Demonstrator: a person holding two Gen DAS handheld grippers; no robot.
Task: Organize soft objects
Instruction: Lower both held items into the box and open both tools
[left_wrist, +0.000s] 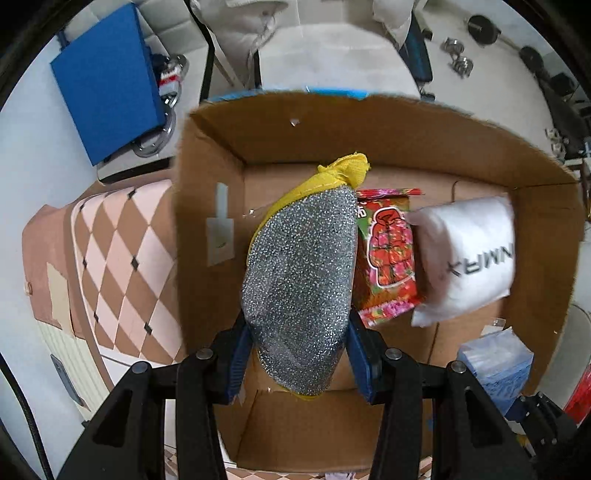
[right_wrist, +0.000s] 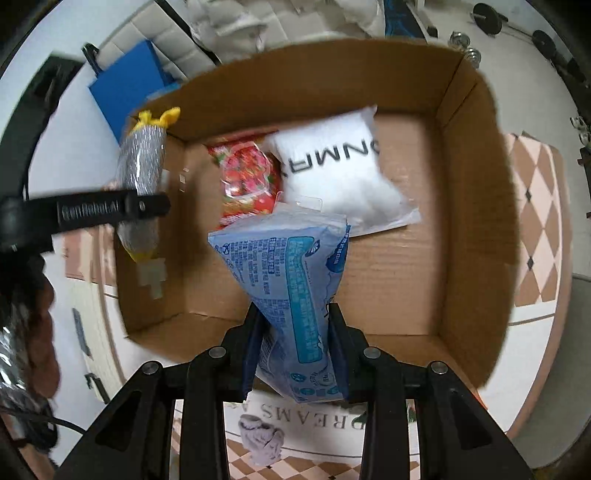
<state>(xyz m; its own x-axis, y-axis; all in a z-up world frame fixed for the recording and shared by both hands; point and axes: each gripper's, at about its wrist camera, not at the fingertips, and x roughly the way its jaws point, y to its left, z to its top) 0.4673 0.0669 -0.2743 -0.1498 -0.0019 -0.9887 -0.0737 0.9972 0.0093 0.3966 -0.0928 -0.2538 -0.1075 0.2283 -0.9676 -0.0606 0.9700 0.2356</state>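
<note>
Both grippers loaded over the open cardboard box (left_wrist: 369, 122). Left gripper (left_wrist: 299, 354) clamps a silver-and-yellow scrub sponge (left_wrist: 299, 273), hanging above the box's left side. Right gripper (right_wrist: 295, 350) pinches a blue tissue pack (right_wrist: 291, 280) by its near end, over box centre. Already lying at the far end: red snack packet (right_wrist: 247, 181) and white pillow pack (right_wrist: 340, 173), touching each other. To place well: lower the sponge into the bare floor left of the red packet, tissue pack into the near-right gap, and release low so nothing bounces or stacks.
</note>
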